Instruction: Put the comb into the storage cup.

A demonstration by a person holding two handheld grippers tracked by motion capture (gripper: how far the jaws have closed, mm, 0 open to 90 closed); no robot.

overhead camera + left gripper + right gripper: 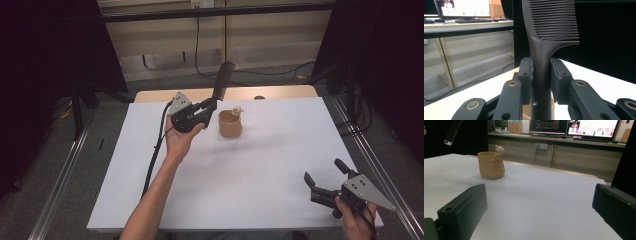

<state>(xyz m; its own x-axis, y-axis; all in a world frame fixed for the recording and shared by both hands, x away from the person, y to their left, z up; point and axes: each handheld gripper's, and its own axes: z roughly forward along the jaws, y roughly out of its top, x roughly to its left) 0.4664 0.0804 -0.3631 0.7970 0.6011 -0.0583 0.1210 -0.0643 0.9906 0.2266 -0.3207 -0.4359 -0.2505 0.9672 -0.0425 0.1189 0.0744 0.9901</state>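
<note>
Left gripper [210, 106] is clamped on the black comb [223, 78], handle down and teeth up, just left of the tan cup [230, 124] near the table's [250, 170] far edge, while the right gripper [325, 180] waits wide open at the near right corner.

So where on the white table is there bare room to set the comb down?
Most of the table is bare: the wide stretch between the tan pot and the right gripper, plus the far right corner. It is crowded only beside the pot, where the left gripper holds the comb.
</note>
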